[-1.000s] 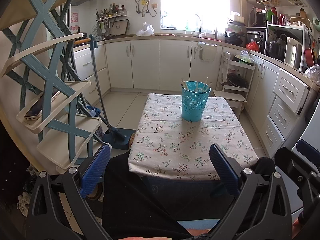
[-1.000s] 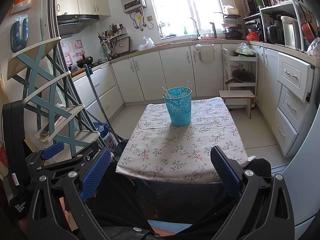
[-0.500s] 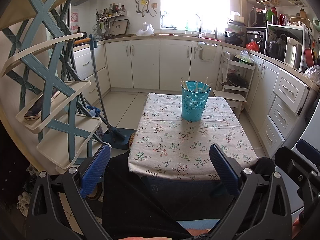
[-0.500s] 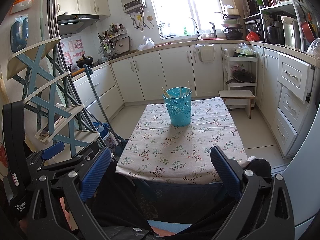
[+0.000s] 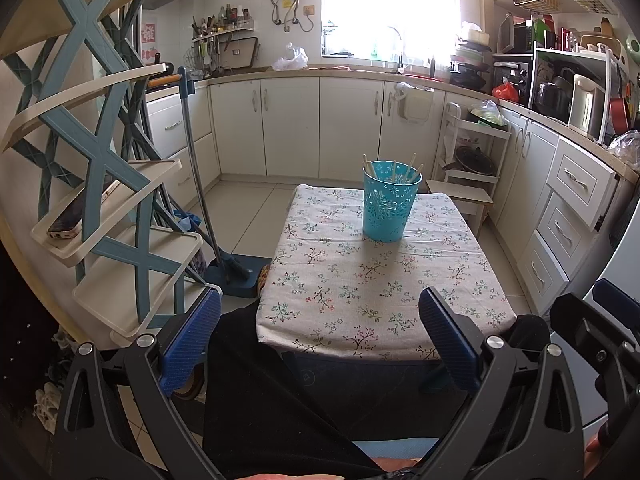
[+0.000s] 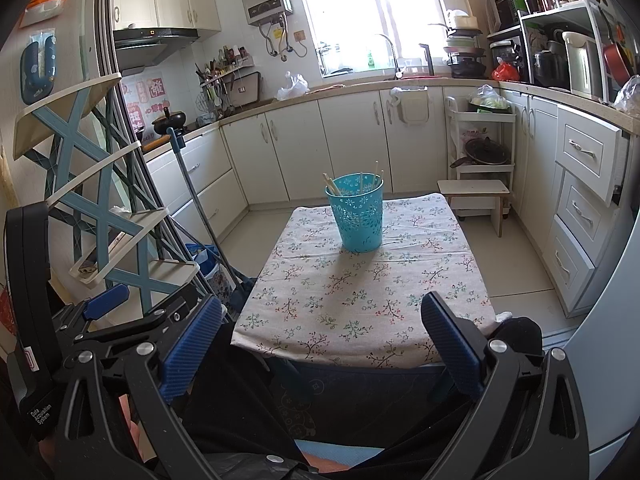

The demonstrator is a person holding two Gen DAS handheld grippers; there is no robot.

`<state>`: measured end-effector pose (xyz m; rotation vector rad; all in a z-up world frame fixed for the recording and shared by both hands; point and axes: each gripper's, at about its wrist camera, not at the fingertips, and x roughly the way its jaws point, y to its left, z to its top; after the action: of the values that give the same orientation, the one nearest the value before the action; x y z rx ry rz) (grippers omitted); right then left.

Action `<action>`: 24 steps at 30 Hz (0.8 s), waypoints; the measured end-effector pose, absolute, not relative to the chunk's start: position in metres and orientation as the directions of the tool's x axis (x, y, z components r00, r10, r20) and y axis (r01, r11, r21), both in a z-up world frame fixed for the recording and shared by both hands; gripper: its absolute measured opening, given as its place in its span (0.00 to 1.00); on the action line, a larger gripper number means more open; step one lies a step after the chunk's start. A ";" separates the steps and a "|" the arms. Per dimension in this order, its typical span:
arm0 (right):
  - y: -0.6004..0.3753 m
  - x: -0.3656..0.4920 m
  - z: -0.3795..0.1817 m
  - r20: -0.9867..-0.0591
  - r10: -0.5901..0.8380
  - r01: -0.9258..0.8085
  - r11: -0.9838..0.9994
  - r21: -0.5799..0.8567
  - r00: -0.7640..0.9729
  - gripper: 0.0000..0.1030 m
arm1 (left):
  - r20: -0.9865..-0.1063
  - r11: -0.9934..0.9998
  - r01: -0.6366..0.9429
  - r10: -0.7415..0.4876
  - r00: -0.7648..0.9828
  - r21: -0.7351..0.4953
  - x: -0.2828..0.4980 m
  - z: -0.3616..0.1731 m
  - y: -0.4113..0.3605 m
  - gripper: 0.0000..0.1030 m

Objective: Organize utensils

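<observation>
A: What's changed vs. a sec ago?

B: Nothing. Same framing in both views as 1 s and 0.5 s back. Left gripper [image 5: 319, 334] w/ black arms and blue ribbed pads gapes wide, nothing between its fingers; right gripper [image 6: 322, 338], same build, also wide and empty. Both hang low, short of the near table edge, above the person's dark-clothed lap.

A: Meaning for the task?

B: My read: either it's wrapped or hasn't begun. No loose utensils on the small table under its floral-print cloth [image 5: 384, 280]; the cloth is bare up to the cup.

A: And the utensils?

B: In the teal perforated plastic cup [image 5: 387, 200], upright toward the far end of the table, approx. centred. Pale wooden chopsticks [image 5: 408, 170] lean out of its rim; count unclear. From the right wrist, same cup [image 6: 357, 216], same sticks.

A: Anything in the way?

B: Not btwn grippers and cup, just open cloth. Left of the table: blue-and-cream tiered plastic rack [image 5: 100, 184] w/ a phone lying on one shelf [image 5: 80, 216], then a grey-handled mop w/ blue head [image 5: 232, 272] propped on the floor. Right: a low wooden step stool [image 5: 460, 196] just beyond the table corner, white drawers [image 5: 576, 208] past it.

A: Background?

B: Cream cabinets [image 5: 304, 128] along the back wall, bright window [image 5: 388, 4] over the sink, cluttered appliance shelf at far right.
</observation>
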<state>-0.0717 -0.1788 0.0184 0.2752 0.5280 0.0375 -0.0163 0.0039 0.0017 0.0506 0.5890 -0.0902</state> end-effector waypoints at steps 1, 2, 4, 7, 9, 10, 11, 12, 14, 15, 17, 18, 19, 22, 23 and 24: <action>-0.178 -0.072 0.018 -0.493 0.106 0.035 0.962 0.269 0.863 0.93 | -0.557 0.995 0.100 -0.071 0.828 0.021 -0.016 0.002 0.004 0.92; -0.178 -0.072 0.018 -0.493 0.106 0.035 0.962 0.269 0.863 0.93 | -0.557 0.995 0.099 -0.070 0.828 0.022 -0.016 0.002 0.004 0.92; -0.178 -0.072 0.018 -0.492 0.105 0.036 0.962 0.269 0.864 0.93 | -0.557 0.995 0.099 -0.070 0.828 0.022 -0.017 0.001 0.003 0.92; -0.178 -0.072 0.018 -0.493 0.106 0.036 0.962 0.269 0.864 0.93 | -0.556 0.995 0.100 -0.070 0.828 0.022 -0.017 0.001 0.003 0.92; -0.178 -0.072 0.018 -0.493 0.106 0.036 0.962 0.269 0.863 0.93 | -0.557 0.995 0.099 -0.071 0.827 0.022 -0.016 0.002 0.004 0.92; -0.178 -0.072 0.018 -0.493 0.106 0.036 0.962 0.269 0.864 0.93 | -0.557 0.995 0.100 -0.071 0.827 0.022 -0.017 0.001 0.003 0.92; -0.178 -0.072 0.018 -0.493 0.106 0.036 0.963 0.269 0.864 0.93 | -0.557 0.995 0.099 -0.071 0.827 0.022 -0.017 0.002 0.003 0.92; -0.178 -0.072 0.018 -0.493 0.106 0.035 0.963 0.269 0.863 0.93 | -0.557 0.995 0.099 -0.071 0.828 0.022 -0.017 0.002 0.004 0.92; -0.178 -0.072 0.018 -0.494 0.106 0.036 0.962 0.269 0.863 0.93 | -0.557 0.995 0.099 -0.071 0.827 0.021 -0.016 0.002 0.004 0.92; -0.178 -0.072 0.018 -0.494 0.106 0.036 0.962 0.269 0.863 0.93 | -0.558 0.995 0.100 -0.071 0.827 0.021 -0.016 0.002 0.004 0.92; -0.178 -0.072 0.018 -0.495 0.106 0.036 0.962 0.270 0.862 0.93 | -0.558 0.995 0.100 -0.071 0.827 0.021 -0.016 0.002 0.004 0.92; -0.178 -0.073 0.016 -0.495 0.107 0.036 0.962 0.270 0.862 0.93 | -0.558 0.995 0.100 -0.071 0.827 0.021 -0.016 0.003 0.004 0.92; -0.177 -0.074 0.015 -0.496 0.107 0.036 0.962 0.270 0.862 0.93 | -0.558 0.995 0.100 -0.071 0.827 0.021 -0.017 0.002 0.004 0.92; -0.177 -0.074 0.015 -0.496 0.107 0.036 0.962 0.270 0.862 0.93 | -0.558 0.995 0.100 -0.071 0.827 0.022 -0.015 0.003 0.004 0.92; -0.177 -0.074 0.015 -0.496 0.107 0.036 0.962 0.270 0.862 0.93 | -0.558 0.995 0.099 -0.070 0.827 0.022 -0.016 0.002 0.004 0.92; -0.177 -0.075 0.015 -0.496 0.107 0.036 0.962 0.270 0.862 0.93 | -0.559 0.995 0.099 -0.070 0.826 0.021 -0.016 0.002 0.004 0.92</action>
<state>-0.0751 -0.1767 0.0148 0.2770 0.5327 0.0377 -0.0160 0.0039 0.0022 0.0500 0.5913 -0.0901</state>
